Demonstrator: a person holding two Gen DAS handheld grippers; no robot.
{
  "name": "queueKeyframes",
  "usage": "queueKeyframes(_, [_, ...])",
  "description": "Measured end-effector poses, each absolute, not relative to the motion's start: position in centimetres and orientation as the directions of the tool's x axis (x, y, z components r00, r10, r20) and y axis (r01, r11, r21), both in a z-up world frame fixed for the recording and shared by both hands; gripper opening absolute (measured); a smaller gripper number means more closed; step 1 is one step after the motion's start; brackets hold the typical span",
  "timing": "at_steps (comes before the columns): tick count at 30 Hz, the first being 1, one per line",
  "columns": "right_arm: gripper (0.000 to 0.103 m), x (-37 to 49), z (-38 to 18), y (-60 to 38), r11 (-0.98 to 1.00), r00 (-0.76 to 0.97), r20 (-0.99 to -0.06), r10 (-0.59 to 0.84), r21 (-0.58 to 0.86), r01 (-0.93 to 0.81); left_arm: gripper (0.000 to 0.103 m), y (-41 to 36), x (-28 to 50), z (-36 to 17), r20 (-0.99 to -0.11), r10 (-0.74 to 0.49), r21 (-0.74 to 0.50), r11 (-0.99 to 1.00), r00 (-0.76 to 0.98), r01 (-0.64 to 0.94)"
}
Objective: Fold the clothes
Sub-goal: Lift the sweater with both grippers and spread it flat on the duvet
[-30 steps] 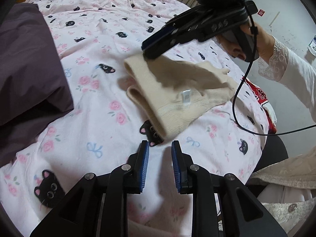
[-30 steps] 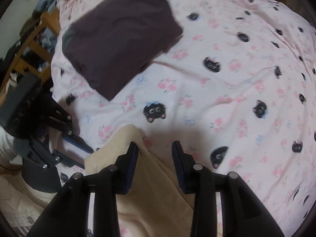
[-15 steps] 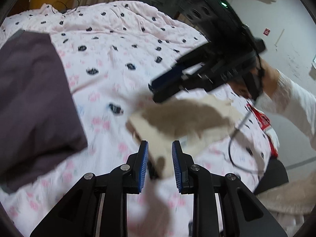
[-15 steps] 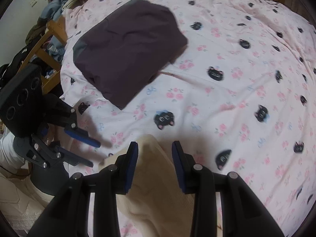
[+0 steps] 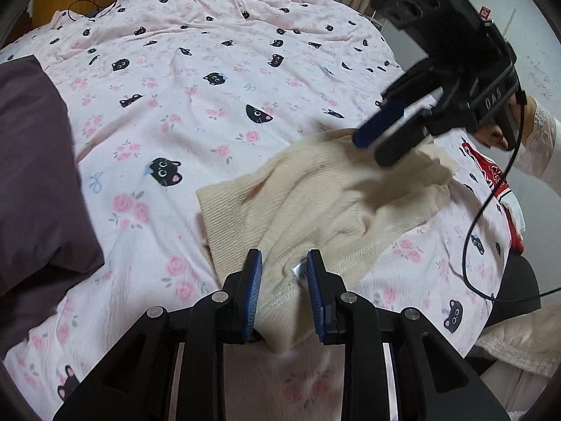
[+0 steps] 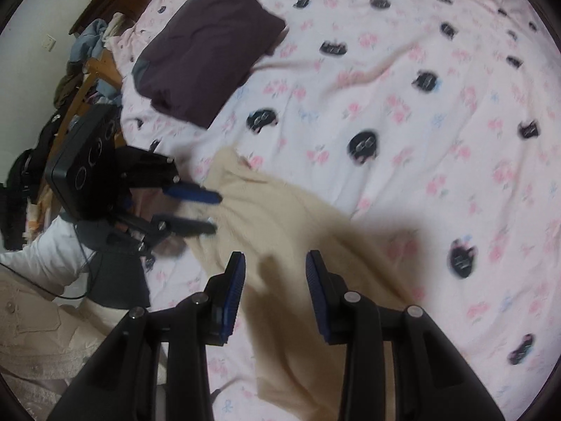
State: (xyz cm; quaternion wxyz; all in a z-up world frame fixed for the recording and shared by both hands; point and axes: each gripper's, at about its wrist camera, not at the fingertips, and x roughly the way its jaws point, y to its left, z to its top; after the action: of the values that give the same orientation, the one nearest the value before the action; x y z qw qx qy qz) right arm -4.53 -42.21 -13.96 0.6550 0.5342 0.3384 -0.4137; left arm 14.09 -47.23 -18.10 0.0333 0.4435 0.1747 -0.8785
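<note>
A cream knit sweater (image 5: 315, 193) lies crumpled on the pink cat-print bed cover (image 5: 210, 87). My left gripper (image 5: 284, 280) is open, and the sweater's near hem with its white label lies between the blue pads. My right gripper (image 5: 366, 151) hovers open over the sweater's far side and casts a shadow on it. In the right wrist view the right gripper (image 6: 275, 280) stands open just above the sweater (image 6: 280, 217). There the left gripper (image 6: 216, 213) reaches in from the left, its fingers on either side of the sweater's edge.
A folded dark purple garment (image 5: 31, 175) lies at the left of the bed, also visible as the purple garment (image 6: 210, 52). A red and white garment (image 5: 491, 172) sits at the bed's right edge. A wooden chair piled with clothes (image 6: 87, 70) stands beside the bed. A black cable (image 5: 470, 245) hangs from the right gripper.
The sweater has come down and spread on the bed. My left gripper moved forward until the hem lay between its fingers. The right gripper drew back and rose off the cloth.
</note>
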Motion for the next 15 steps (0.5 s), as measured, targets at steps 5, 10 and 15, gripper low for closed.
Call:
queueKeyframes(5, [0.038,-4.3,-15.8,-42.9,0.064,0.413,-0.893,-0.180,0.409,0.910,0.023,-47.0,14.2,-18.2,-0.788,0.079,-0.272,-0.934,-0.610,0.230])
queueKeyframes(10, [0.037,-7.2,-16.7,-43.6,-0.041,0.356,-0.903,-0.238,0.376,0.926,0.023,-47.1,14.7,-18.3,-0.772,0.063,-0.284,-0.924,-0.633,0.254])
queueKeyframes(15, [0.038,-9.9,-15.2,-42.1,-0.112,0.317,-0.889,-0.330,0.371,0.922,0.023,-47.2,15.1,-17.7,-0.749,0.053,-0.301,-0.915,-0.660,0.269])
